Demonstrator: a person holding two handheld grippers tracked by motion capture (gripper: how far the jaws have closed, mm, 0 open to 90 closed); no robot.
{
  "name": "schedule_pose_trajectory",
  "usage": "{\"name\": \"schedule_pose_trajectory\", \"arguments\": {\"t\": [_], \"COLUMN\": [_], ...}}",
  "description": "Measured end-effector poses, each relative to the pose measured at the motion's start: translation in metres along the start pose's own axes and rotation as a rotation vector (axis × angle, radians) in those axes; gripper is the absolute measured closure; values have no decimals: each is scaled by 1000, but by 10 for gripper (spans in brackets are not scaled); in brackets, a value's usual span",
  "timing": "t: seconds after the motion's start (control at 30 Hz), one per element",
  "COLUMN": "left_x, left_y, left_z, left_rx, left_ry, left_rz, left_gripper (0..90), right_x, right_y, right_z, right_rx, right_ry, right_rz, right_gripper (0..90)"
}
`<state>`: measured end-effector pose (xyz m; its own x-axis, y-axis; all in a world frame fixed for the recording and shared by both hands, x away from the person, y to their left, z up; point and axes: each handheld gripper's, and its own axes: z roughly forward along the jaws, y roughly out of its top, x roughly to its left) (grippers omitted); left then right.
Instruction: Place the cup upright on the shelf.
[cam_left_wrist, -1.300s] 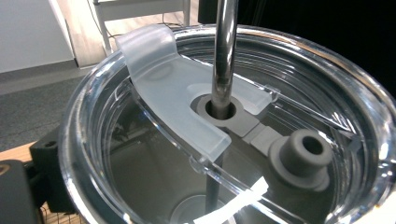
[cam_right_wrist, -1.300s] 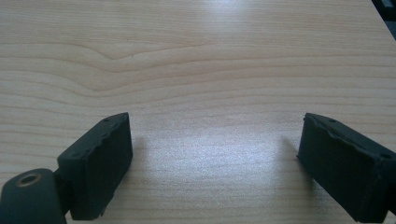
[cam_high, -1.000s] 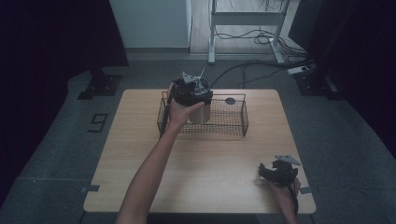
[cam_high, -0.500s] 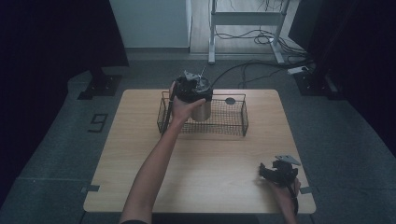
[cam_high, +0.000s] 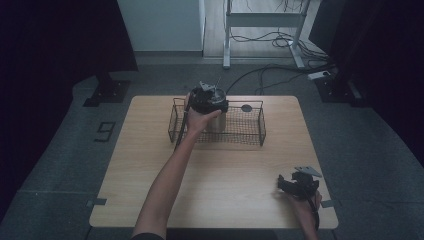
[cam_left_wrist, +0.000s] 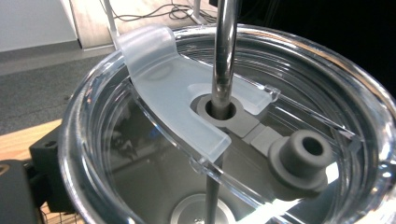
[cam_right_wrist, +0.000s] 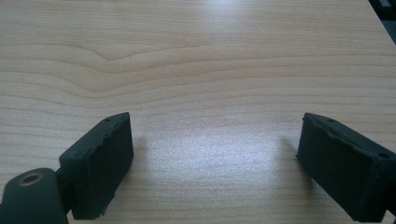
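Tumbler (cam_high: 218, 120), unlabelled, gripped by left fingers (cam_high: 207, 100) over wire basket (cam_high: 260, 131); right fingers (cam_right_wrist: 212, 163) spread, empty.

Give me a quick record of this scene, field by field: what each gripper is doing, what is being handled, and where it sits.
left gripper: at the top of a metal tumbler; grip itself hidden
tumbler: upright in the wire basket, at its left end
lid: clear, on the tumbler, metal straw through its grey grommet
right gripper: jaws open, nothing between them, over bare wooden table
small dark round thing: at the basket's far rim
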<state>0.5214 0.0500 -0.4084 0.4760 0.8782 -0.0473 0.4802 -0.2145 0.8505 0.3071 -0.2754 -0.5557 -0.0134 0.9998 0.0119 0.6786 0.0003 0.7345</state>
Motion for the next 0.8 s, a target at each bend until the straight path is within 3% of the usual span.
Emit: {"name": "schedule_pose_trajectory", "arguments": {"t": [0.57, 0.8], "left_x": [0, -1], "left_y": [-26, -33], "left_z": [24, 25], "left_rx": [46, 31], "left_ry": [21, 26], "left_rz": [-5, -10], "left_gripper": [40, 40], "right_x": [0, 0], "right_y": [0, 0], "right_z": [0, 0], "right_rx": [0, -1], "right_ry": [-1, 0], "right_rz": [0, 0], "right_gripper": [103, 106]}}
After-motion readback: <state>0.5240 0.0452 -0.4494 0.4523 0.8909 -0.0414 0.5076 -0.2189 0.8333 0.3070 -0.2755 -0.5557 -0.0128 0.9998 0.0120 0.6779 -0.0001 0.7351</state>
